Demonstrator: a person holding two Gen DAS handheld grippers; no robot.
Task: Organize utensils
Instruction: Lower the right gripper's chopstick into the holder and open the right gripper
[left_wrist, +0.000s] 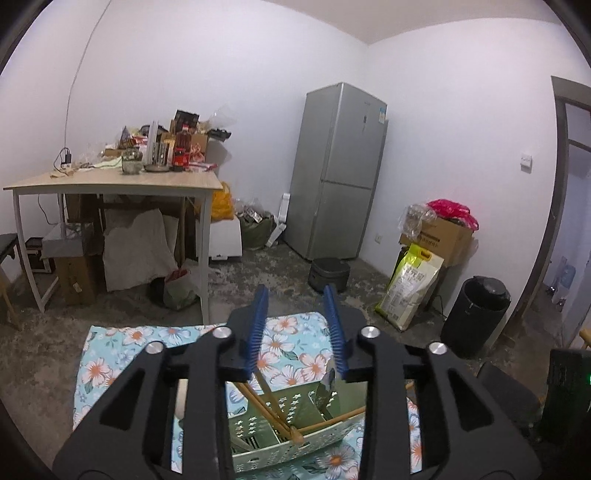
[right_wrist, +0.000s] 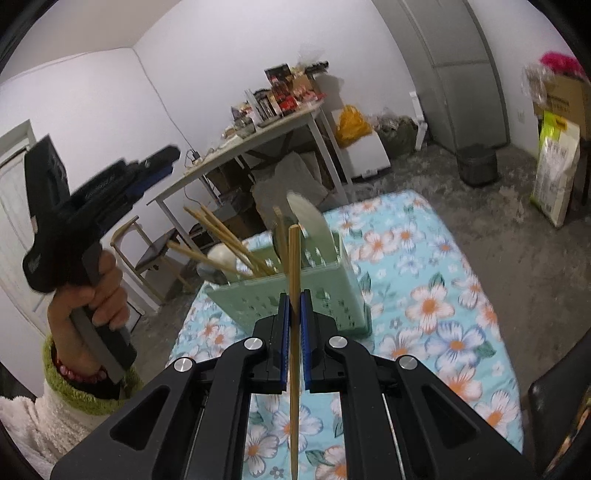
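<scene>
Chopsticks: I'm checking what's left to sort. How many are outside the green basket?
1. The chopstick stands upright, clamped in the right gripper, in front of the basket. None lies on the visible floral cloth, though some of the cloth is hidden.

The left gripper (left_wrist: 297, 295) stood with its blue pads apart, nothing between them. A bare hand (right_wrist: 98, 291) in a green-cuffed sleeve (right_wrist: 74, 380) gripped its handle, held up high. The right gripper (right_wrist: 294, 299) was clamped tight on a chopstick (right_wrist: 294, 369).
</scene>
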